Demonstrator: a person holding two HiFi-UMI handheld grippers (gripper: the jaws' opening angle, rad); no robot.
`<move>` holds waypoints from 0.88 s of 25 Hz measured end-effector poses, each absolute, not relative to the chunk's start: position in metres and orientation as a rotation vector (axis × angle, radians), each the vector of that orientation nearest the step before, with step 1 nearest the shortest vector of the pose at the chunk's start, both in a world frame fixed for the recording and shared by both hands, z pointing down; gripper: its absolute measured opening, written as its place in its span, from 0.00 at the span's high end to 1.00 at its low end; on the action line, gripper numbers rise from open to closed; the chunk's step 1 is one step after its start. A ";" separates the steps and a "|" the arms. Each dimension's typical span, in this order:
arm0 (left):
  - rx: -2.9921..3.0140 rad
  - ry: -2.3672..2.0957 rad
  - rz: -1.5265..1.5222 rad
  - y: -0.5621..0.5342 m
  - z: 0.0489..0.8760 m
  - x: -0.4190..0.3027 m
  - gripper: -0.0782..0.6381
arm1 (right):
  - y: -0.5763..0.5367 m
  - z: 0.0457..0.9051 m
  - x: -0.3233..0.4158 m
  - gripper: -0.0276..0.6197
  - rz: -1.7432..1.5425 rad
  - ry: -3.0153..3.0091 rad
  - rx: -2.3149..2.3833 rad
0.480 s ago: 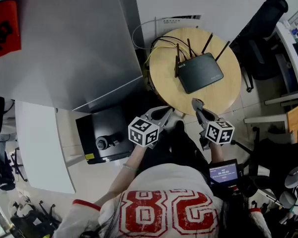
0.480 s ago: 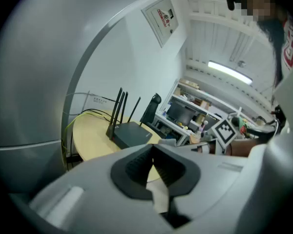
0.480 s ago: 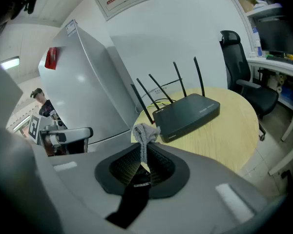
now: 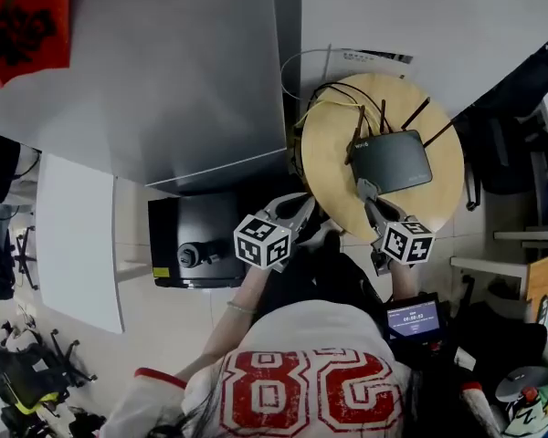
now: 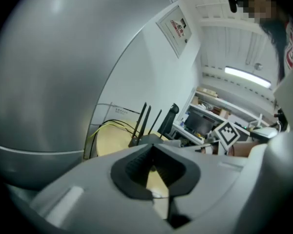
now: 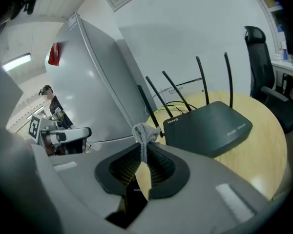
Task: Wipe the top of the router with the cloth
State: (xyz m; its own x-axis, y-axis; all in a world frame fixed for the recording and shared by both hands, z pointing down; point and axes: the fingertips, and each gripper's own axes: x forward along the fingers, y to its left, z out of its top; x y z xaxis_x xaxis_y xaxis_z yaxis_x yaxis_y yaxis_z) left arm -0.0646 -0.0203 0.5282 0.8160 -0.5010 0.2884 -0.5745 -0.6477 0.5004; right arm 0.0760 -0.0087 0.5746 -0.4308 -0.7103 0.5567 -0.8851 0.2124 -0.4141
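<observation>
A black router (image 4: 391,161) with several upright antennas lies on a round wooden table (image 4: 333,167). My right gripper (image 4: 365,190) is at the table's near edge, just short of the router's near left corner, and is shut on a small grey cloth (image 6: 144,131) that sticks up past its tips. Seen from the right gripper view, the router (image 6: 210,126) lies ahead and to the right. My left gripper (image 4: 297,210) hovers off the table's left edge, shut with nothing held; the left gripper view shows the router's antennas (image 5: 144,123) beyond the jaws.
A large grey cabinet (image 4: 164,80) stands left of the table. Below it, a black box (image 4: 196,240) sits on the floor. Yellow and black cables (image 4: 333,99) trail behind the router. A dark office chair (image 4: 521,108) stands to the right.
The head view has shifted, and the table and router now sit lower and to the right. The router lies nearer the right gripper's tip. Both grippers stay shut.
</observation>
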 end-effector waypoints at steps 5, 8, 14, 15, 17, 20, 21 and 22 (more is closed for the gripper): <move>2.402 -0.827 0.149 -0.041 0.524 -0.047 0.89 | -0.035 0.578 0.089 0.90 1.013 -2.249 1.437; 2.399 -0.840 0.144 -0.050 0.520 -0.037 0.89 | -0.053 0.581 0.100 0.90 1.002 -2.242 1.405; 2.366 -0.916 0.148 -0.063 0.522 -0.036 0.89 | -0.091 0.589 0.106 0.90 0.953 -2.250 1.312; 2.353 -0.939 0.150 -0.063 0.523 -0.040 0.89 | -0.096 0.592 0.103 0.90 0.946 -2.253 1.288; 2.324 -0.994 0.151 -0.064 0.525 -0.050 0.89 | -0.107 0.599 0.097 0.90 0.935 -2.259 1.239; 2.278 -1.071 0.150 -0.065 0.529 -0.063 0.89 | -0.122 0.608 0.090 0.90 0.930 -2.263 1.179; 2.264 -1.094 0.150 -0.064 0.531 -0.067 0.89 | -0.125 0.612 0.088 0.90 0.929 -2.262 1.159; 2.252 -1.114 0.151 -0.063 0.532 -0.071 0.89 | -0.127 0.615 0.085 0.90 0.925 -2.261 1.141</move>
State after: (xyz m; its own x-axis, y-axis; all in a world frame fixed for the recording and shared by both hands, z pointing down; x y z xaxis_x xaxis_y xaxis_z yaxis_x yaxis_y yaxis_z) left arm -0.0713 -0.0629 0.5317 0.6388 -0.6820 0.3561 -0.7521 -0.4562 0.4756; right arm 0.0853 -0.1271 0.6148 -0.5618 -0.5272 0.6375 -0.8228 0.4358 -0.3648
